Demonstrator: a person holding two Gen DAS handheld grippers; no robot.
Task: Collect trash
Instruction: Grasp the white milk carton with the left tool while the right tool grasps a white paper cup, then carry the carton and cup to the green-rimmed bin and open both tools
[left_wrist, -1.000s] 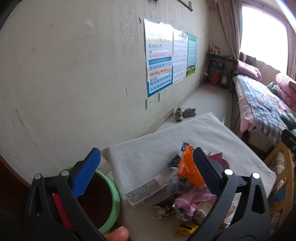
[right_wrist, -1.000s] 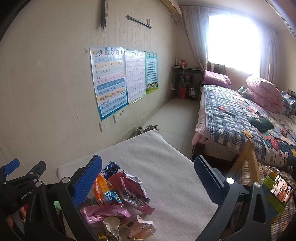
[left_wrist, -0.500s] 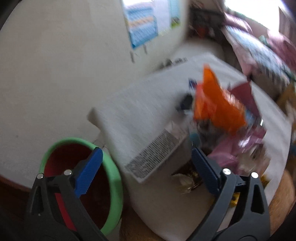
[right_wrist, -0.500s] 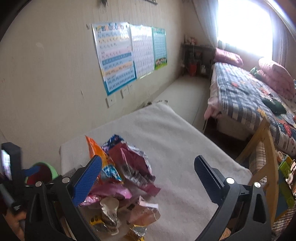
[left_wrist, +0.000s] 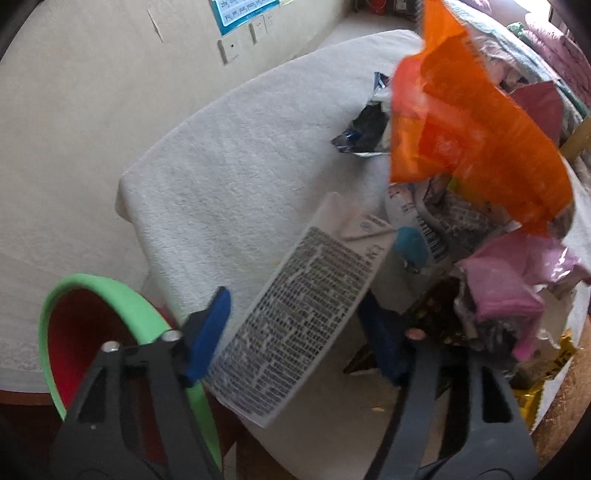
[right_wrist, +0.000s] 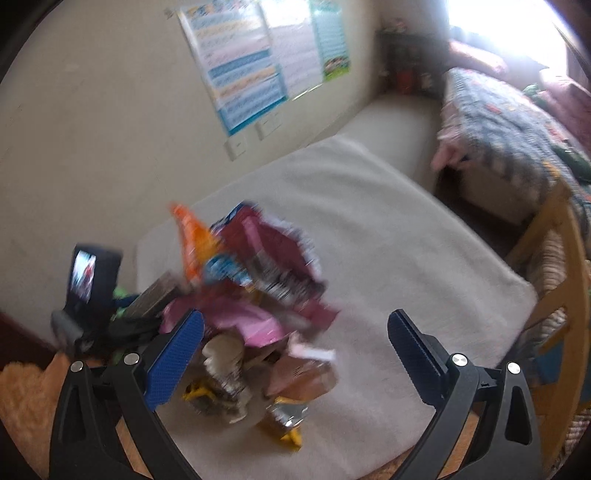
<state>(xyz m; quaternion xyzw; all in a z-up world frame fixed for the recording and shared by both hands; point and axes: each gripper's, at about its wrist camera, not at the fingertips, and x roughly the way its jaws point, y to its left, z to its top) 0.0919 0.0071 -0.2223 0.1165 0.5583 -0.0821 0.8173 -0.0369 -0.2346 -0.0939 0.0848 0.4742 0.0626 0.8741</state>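
The left hand-held gripper (left_wrist: 295, 332) is closing its jaws around a flat white carton (left_wrist: 303, 325) printed with dense black text; the carton lies between the blue pads at the table's (left_wrist: 221, 177) near left edge, and whether they press it yet I cannot tell. A green-rimmed bin (left_wrist: 110, 295) sits just beside that edge. The right hand-held gripper (right_wrist: 295, 354) hangs with jaws wide apart and bare above the trash pile (right_wrist: 251, 295) on the white-covered table's near side.
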